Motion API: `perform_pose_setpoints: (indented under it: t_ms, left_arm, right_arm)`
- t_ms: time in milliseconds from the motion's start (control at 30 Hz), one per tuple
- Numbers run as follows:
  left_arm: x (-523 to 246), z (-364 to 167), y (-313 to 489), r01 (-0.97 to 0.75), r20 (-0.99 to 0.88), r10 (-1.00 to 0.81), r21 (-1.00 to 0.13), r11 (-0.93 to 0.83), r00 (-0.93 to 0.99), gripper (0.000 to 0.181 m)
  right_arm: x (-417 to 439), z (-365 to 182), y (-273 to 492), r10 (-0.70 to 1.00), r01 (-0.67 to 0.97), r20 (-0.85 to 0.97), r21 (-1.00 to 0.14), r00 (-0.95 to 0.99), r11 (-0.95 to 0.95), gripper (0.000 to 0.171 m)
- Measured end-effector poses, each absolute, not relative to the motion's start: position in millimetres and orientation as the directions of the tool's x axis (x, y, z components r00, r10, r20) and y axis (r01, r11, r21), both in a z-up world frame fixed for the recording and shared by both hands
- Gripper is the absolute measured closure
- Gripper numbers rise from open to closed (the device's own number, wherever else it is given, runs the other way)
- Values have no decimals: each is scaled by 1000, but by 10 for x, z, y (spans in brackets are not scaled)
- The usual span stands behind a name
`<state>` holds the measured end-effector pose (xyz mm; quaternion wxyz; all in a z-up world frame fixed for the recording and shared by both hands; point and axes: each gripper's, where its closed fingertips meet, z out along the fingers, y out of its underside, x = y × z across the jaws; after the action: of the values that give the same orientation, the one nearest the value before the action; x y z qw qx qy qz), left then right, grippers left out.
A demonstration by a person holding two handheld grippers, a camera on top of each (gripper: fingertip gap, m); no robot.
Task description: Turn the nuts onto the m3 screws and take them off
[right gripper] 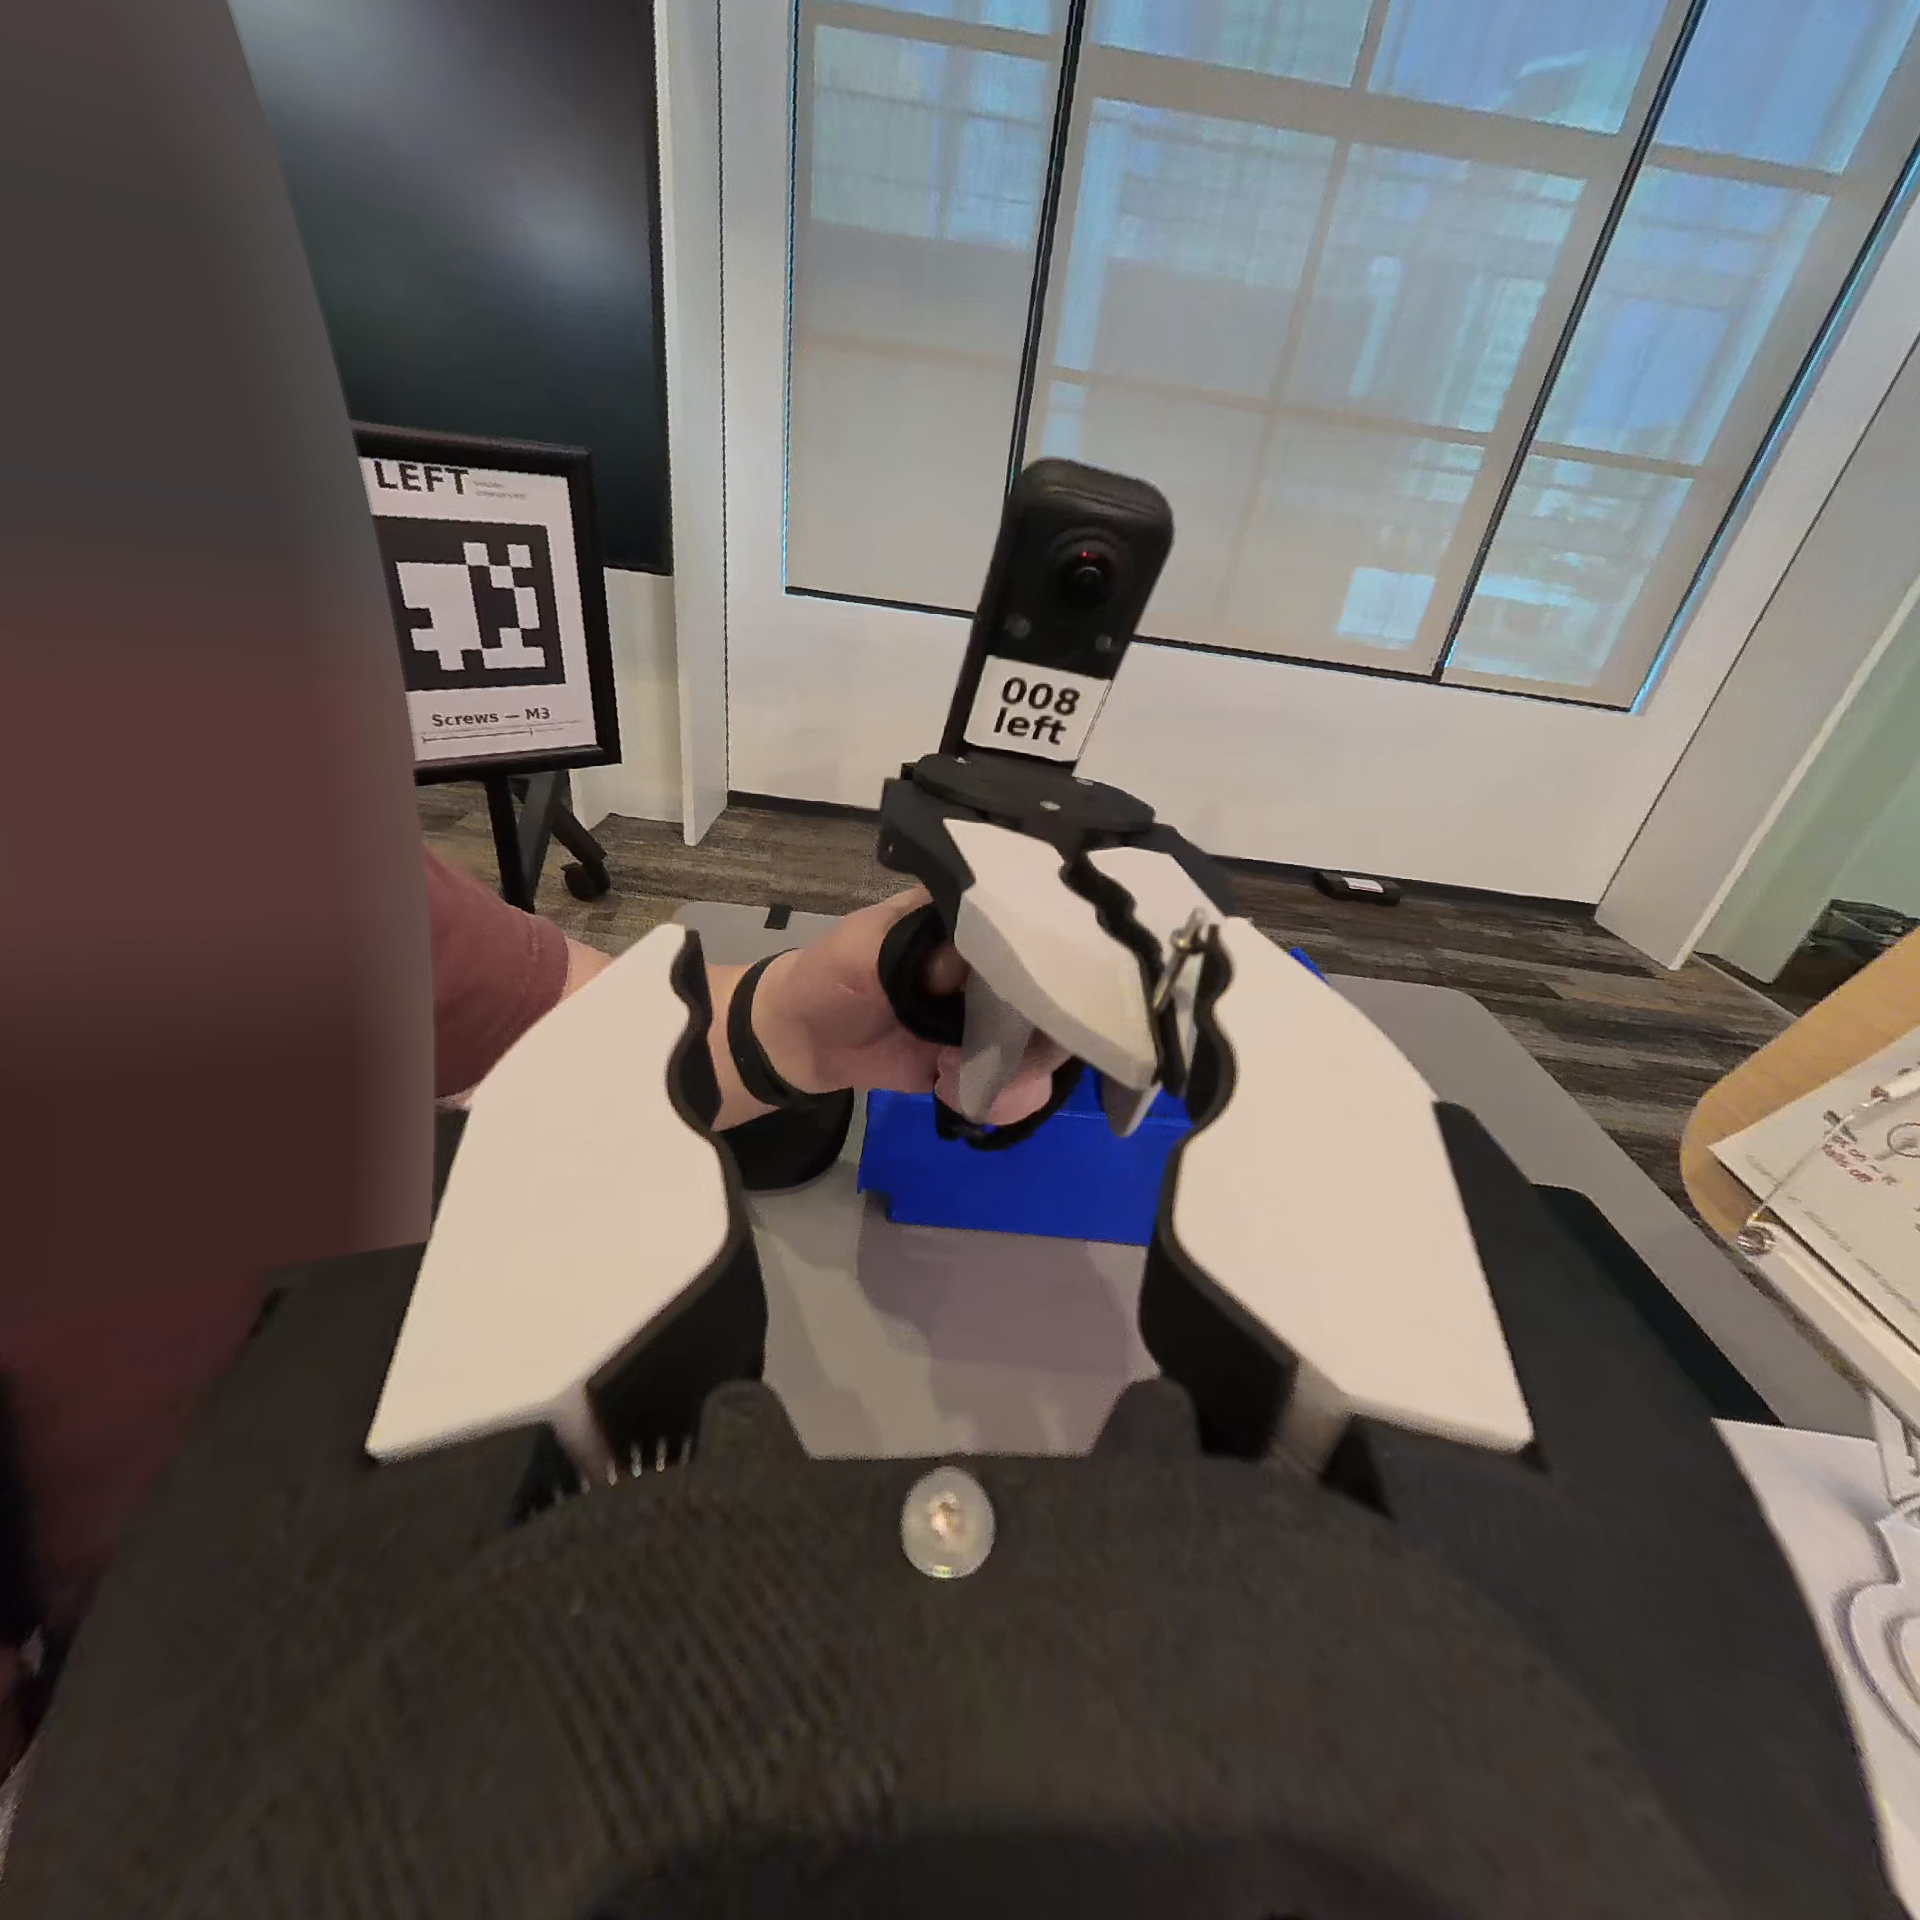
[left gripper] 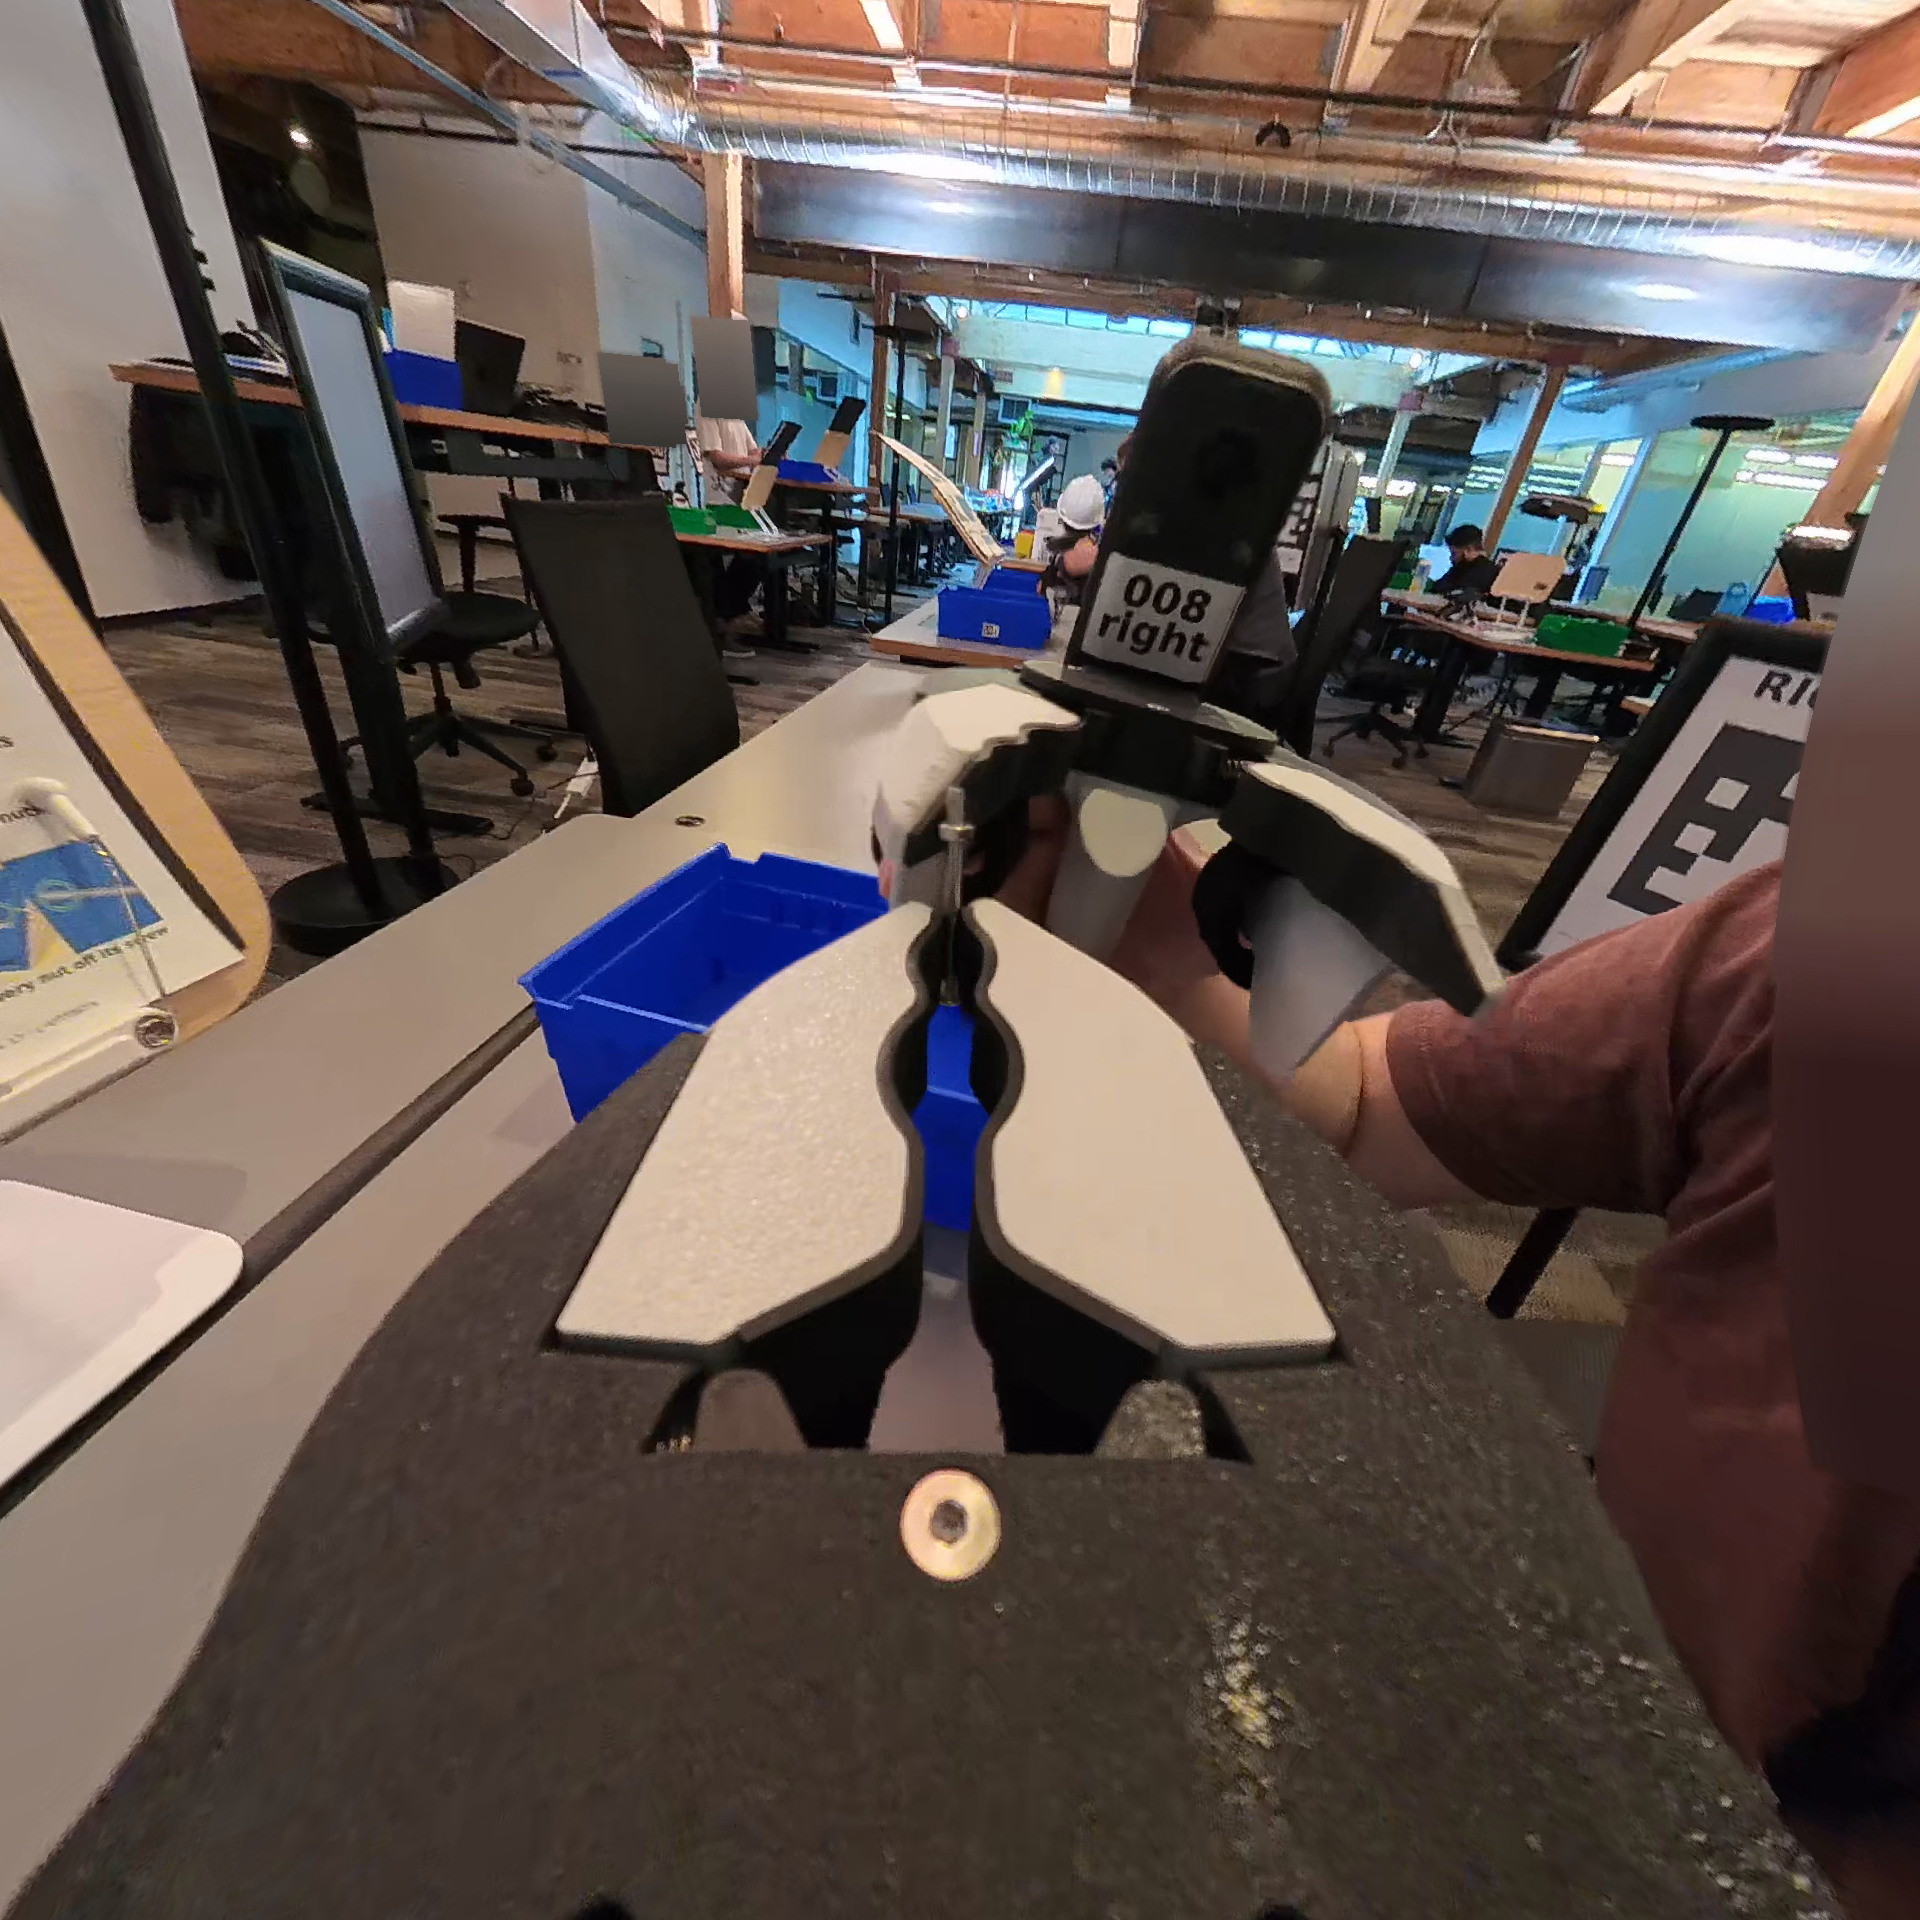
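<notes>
In the left wrist view my left gripper (left gripper: 945, 935) is shut on a thin metal screw (left gripper: 953, 894). The screw stands up from the fingertips and has a wider piece (left gripper: 956, 831) near its top, nut or head I cannot tell. My right gripper (left gripper: 1184, 925) faces it, open and empty, with one finger (left gripper: 966, 758) right beside the screw's top. In the right wrist view my right gripper (right gripper: 956, 945) is wide open. The left gripper (right gripper: 1153, 1039) holds the screw (right gripper: 1179, 961) close to my right finger (right gripper: 1340, 1143). Whether they touch I cannot tell.
A blue bin (left gripper: 707, 956) stands on the grey table (left gripper: 364, 1091) below both grippers and also shows in the right wrist view (right gripper: 997, 1174). An instruction board (left gripper: 104, 883) stands at the left. A marker sign on a stand (right gripper: 488, 603) is behind. A person's hand (right gripper: 831, 1018) holds the left gripper. Left tips to right tips: about 4 cm.
</notes>
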<state>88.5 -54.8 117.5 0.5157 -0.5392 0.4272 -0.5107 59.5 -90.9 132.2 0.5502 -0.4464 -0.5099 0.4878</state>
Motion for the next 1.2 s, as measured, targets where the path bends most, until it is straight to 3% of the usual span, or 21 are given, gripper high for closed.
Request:
perform_pose_setpoints:
  t_ms: [133, 433, 633, 767, 933, 1200]
  left_arm:
    - [915, 1146, -563, 55, 115, -988, -992, -110, 104, 179]
    - [917, 1132, -540, 50, 111, -987, -993, -105, 119, 179]
    - [846, 1215, -547, 92, 151, -985, -985, -143, 80, 180]
    - [884, 1187, -568, 79, 148, -986, -987, -142, 72, 180]
    - [918, 1165, -601, 61, 128, -989, -990, -123, 72, 180]
    - [941, 1142, -618, 41, 107, -991, -994, -104, 77, 179]
  right_arm:
    - [623, 1354, -865, 994, -104, 106, -989, 18, 107, 86]
    - [537, 1264, -876, 992, -64, 122, -990, 23, 123, 81]
    - [641, 1372, -836, 994, -110, 102, -988, 38, 106, 88]
    - [663, 1348, -731, 996, -110, 61, -992, 67, 68, 108]
    - [717, 1361, -653, 993, -169, -117, -979, -7, -116, 144]
    - [720, 1295, -579, 981, -164, -192, -967, -27, -194, 165]
